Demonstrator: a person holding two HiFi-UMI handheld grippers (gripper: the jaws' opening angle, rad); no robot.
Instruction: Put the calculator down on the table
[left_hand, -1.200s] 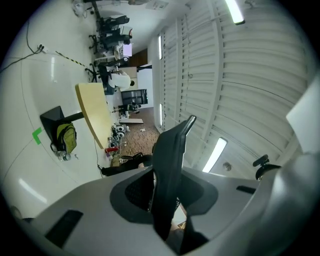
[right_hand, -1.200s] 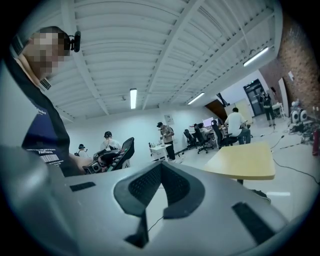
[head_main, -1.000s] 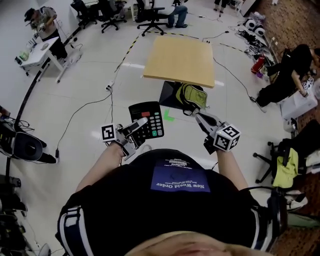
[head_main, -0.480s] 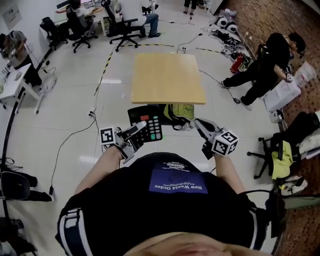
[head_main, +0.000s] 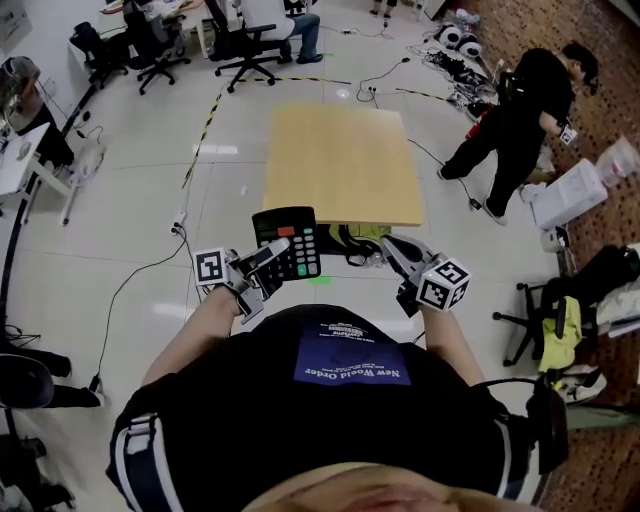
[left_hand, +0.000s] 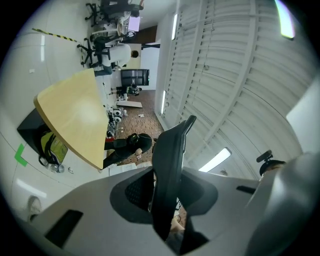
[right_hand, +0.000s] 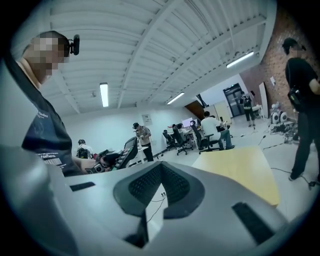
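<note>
A black calculator (head_main: 287, 243) with coloured keys is held up in front of the person, and my left gripper (head_main: 272, 256) is shut on its near edge. In the left gripper view the calculator (left_hand: 170, 165) stands edge-on between the pads. The square wooden table (head_main: 342, 165) stands just beyond it, its near edge close to the calculator's top. My right gripper (head_main: 392, 250) is level with the left one, shut with nothing in it, short of the table's near right corner. The right gripper view shows the table (right_hand: 240, 167) ahead and the calculator (right_hand: 126, 152) off to the left.
A yellow-green bag (head_main: 372, 233) lies on the floor under the table's near edge. A person in black (head_main: 515, 110) stands to the table's right. Office chairs (head_main: 250, 30) and desks stand at the far end. Cables cross the floor, and another chair (head_main: 560, 310) is at the right.
Both grippers have moved forward towards the table, the calculator still in the left one. The table now lies closer, and its near edge hides more of the bag.
</note>
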